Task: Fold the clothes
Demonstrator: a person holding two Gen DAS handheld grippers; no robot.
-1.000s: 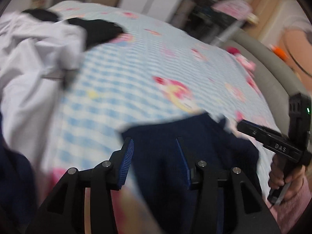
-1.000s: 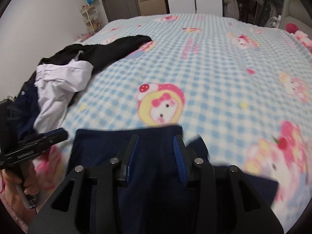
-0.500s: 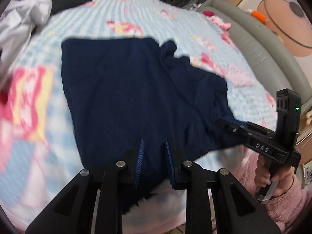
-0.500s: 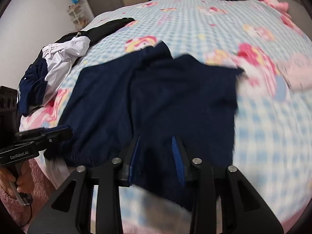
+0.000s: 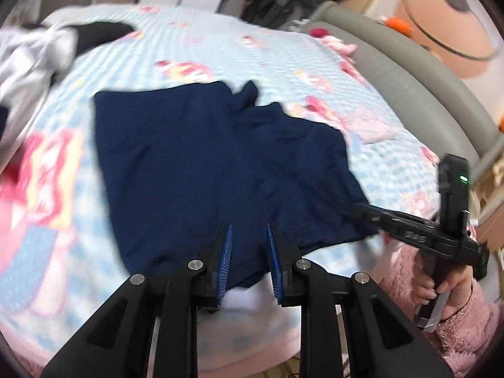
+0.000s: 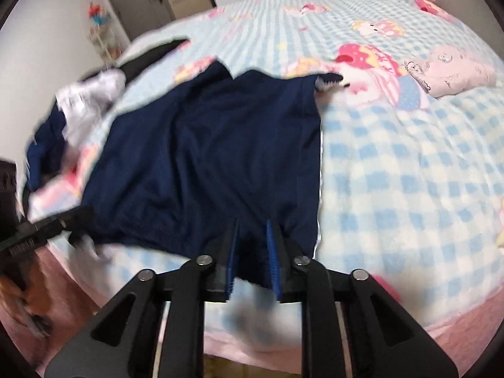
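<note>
Low over the bed edge, both tongs (image 5: 247,252) (image 6: 252,249) pinch the navy garment (image 5: 204,157).

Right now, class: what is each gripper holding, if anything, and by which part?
Both hold the navy garment by its near hem: the left gripper toward its left corner, the right gripper toward its right corner. The rest lies spread on the checked bedspread.

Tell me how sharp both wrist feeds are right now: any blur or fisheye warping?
Left wrist view: the bedspread and white clothes pile are smeared by motion blur; the left tool stays crisp. Right wrist view: the navy garment has soft edges, the near bed edge is blurred, and the right tool is sharp. Both views bow strongly, with dark vignetted corners.
</note>
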